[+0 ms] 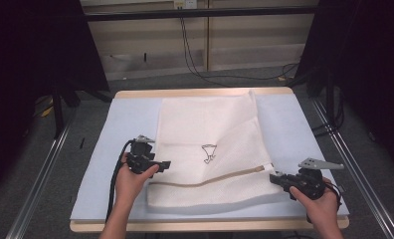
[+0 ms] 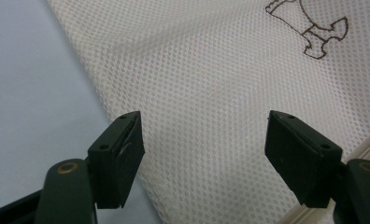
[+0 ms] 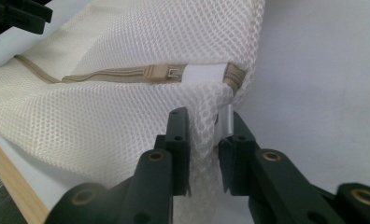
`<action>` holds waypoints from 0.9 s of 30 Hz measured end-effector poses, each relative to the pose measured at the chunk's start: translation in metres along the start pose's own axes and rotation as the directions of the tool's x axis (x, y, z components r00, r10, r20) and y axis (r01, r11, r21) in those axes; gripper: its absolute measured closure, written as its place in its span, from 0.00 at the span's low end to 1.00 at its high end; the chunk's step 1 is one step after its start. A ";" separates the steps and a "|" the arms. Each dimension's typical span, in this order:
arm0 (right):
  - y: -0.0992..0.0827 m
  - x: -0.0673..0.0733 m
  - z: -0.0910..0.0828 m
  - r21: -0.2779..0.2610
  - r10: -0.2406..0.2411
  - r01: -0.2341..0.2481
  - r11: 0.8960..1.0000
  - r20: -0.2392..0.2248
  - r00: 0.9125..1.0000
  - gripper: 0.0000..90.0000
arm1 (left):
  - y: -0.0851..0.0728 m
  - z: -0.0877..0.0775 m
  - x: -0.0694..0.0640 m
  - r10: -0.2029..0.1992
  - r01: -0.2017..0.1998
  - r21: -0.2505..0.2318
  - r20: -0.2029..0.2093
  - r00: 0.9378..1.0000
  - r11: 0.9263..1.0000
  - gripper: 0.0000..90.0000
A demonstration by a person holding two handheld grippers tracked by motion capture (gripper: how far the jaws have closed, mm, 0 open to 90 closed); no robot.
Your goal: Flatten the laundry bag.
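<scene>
Right gripper view shows the right gripper (image 3: 204, 140) with its jaws pinching the corner of the white mesh bag (image 3: 127, 42) by its zipper (image 3: 127, 73); the left gripper (image 2: 204, 154) hangs open over the bag's left edge; the bag lies flat on the table (image 1: 120, 129).

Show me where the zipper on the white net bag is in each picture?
High view: the zipper is a tan line across the bag's near part, from left of middle to the right gripper.
Left gripper view: a bit of it at the bottom right edge.
Right gripper view: across the upper middle.
Shared landmark: the white mesh bag.
</scene>
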State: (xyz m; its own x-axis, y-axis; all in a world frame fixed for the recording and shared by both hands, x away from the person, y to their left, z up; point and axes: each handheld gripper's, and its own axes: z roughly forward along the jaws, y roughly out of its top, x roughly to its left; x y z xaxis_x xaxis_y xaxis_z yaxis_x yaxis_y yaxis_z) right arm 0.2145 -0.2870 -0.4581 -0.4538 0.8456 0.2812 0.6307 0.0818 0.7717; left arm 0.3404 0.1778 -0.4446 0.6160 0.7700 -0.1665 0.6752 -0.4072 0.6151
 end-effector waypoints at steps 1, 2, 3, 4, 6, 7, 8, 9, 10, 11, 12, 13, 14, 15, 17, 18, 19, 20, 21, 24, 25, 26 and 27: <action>0.000 0.000 0.000 0.000 0.000 0.000 1.000 0.000 1.000 0.83 | 0.000 0.000 0.000 0.000 0.000 0.000 0.000 1.000 1.000 0.31; -0.001 0.000 -0.002 -0.005 -0.003 0.003 1.000 0.013 1.000 0.78 | 0.000 0.001 0.000 -0.007 0.007 0.002 0.003 1.000 1.000 0.31; -0.001 0.000 -0.002 -0.010 -0.008 0.009 1.000 0.018 1.000 0.77 | 0.001 0.002 -0.001 -0.014 0.014 -0.004 0.003 1.000 1.000 0.31; 0.000 0.001 -0.003 -0.009 -0.013 0.013 1.000 0.028 1.000 0.74 | 0.001 0.001 0.000 0.001 -0.001 0.007 0.002 1.000 1.000 0.31; 0.000 0.001 -0.004 -0.014 -0.022 0.022 1.000 0.032 0.999 0.70 | 0.001 0.002 0.000 0.000 0.000 0.006 0.000 1.000 1.000 0.31; 0.000 0.000 -0.005 -0.022 -0.033 0.034 0.999 0.039 0.999 0.63 | 0.002 0.002 0.000 0.002 -0.002 0.010 0.001 1.000 1.000 0.31; 0.001 0.001 -0.005 -0.018 -0.048 0.049 0.999 0.039 0.998 0.61 | 0.002 0.001 0.001 0.008 -0.008 0.016 0.003 1.000 1.000 0.31; 0.002 0.001 -0.005 -0.023 -0.050 0.051 0.998 0.041 0.998 0.60 | 0.002 0.001 0.001 0.009 -0.009 0.016 0.001 1.000 1.000 0.31; 0.002 0.001 -0.005 -0.027 -0.049 0.050 0.998 0.041 0.998 0.59 | 0.002 0.001 0.001 0.012 -0.012 0.014 -0.001 1.000 1.000 0.31; 0.002 0.001 -0.004 -0.027 -0.053 0.054 0.998 0.043 0.998 0.59 | 0.002 0.001 0.000 0.009 -0.009 0.008 -0.010 1.000 1.000 0.31; 0.003 0.001 -0.003 -0.025 -0.055 0.056 0.998 0.044 0.998 0.58 | 0.002 0.001 0.000 0.009 -0.009 0.008 -0.013 1.000 1.000 0.31; 0.004 0.001 -0.002 -0.026 -0.053 0.054 0.998 0.043 0.998 0.58 | 0.002 0.001 0.000 0.008 -0.008 0.010 -0.013 1.000 1.000 0.31; 0.004 0.001 -0.002 -0.026 -0.053 0.054 0.998 0.043 0.998 0.58 | 0.002 0.001 0.000 0.008 -0.008 0.010 -0.013 1.000 1.000 0.31; 0.005 0.000 0.002 -0.024 -0.058 0.060 0.998 0.048 0.997 0.57 | 0.001 0.001 0.001 0.008 -0.008 0.007 -0.012 1.000 1.000 0.31; 0.006 -0.002 0.005 -0.025 -0.055 0.057 0.998 0.056 0.997 0.57 | 0.000 0.003 0.002 0.001 0.000 0.008 -0.025 1.000 1.000 0.31; 0.007 -0.004 0.008 -0.025 -0.055 0.057 0.998 0.062 0.997 0.57 | -0.001 0.003 0.003 -0.003 0.003 0.014 -0.034 0.999 1.000 0.31; 0.008 -0.005 0.010 -0.025 -0.053 0.054 0.998 0.062 0.997 0.57 | -0.003 0.005 0.005 -0.026 0.027 0.015 -0.055 0.998 1.000 0.31; 0.010 -0.007 0.013 -0.029 -0.055 0.057 0.998 0.068 0.996 0.57 | -0.004 0.004 0.007 -0.029 0.032 0.027 -0.080 0.996 0.999 0.32; 0.011 -0.008 0.014 -0.029 -0.051 0.053 0.998 0.073 0.996 0.58 | -0.006 0.004 0.009 -0.055 0.057 0.019 -0.095 0.994 0.998 0.32; 0.015 -0.011 0.024 -0.011 -0.045 0.046 0.999 0.072 0.996 0.62 | -0.009 0.005 0.012 -0.064 0.067 0.025 -0.101 0.993 0.997 0.32; 0.015 -0.012 0.027 -0.005 -0.046 0.047 0.999 0.073 0.996 0.62 | -0.010 0.006 0.011 -0.065 0.068 0.030 -0.097 0.993 0.997 0.33; 0.016 -0.014 0.032 0.005 -0.048 0.048 0.999 0.078 0.996 0.63 | -0.011 0.007 0.012 -0.054 0.058 0.045 -0.087 0.995 0.997 0.34; 0.017 -0.015 0.034 0.011 -0.051 0.051 0.999 0.084 0.995 0.64 | -0.011 0.009 0.010 -0.054 0.059 0.048 -0.088 0.995 0.997 0.35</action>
State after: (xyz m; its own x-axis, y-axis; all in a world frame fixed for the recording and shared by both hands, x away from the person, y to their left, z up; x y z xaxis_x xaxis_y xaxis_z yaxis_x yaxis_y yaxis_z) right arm 0.2534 -0.2800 -0.4689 -0.4310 0.8817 0.1921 0.6138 0.1304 0.7786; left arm 0.3424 0.1861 -0.4599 0.5404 0.8312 -0.1310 0.7288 -0.3845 0.5667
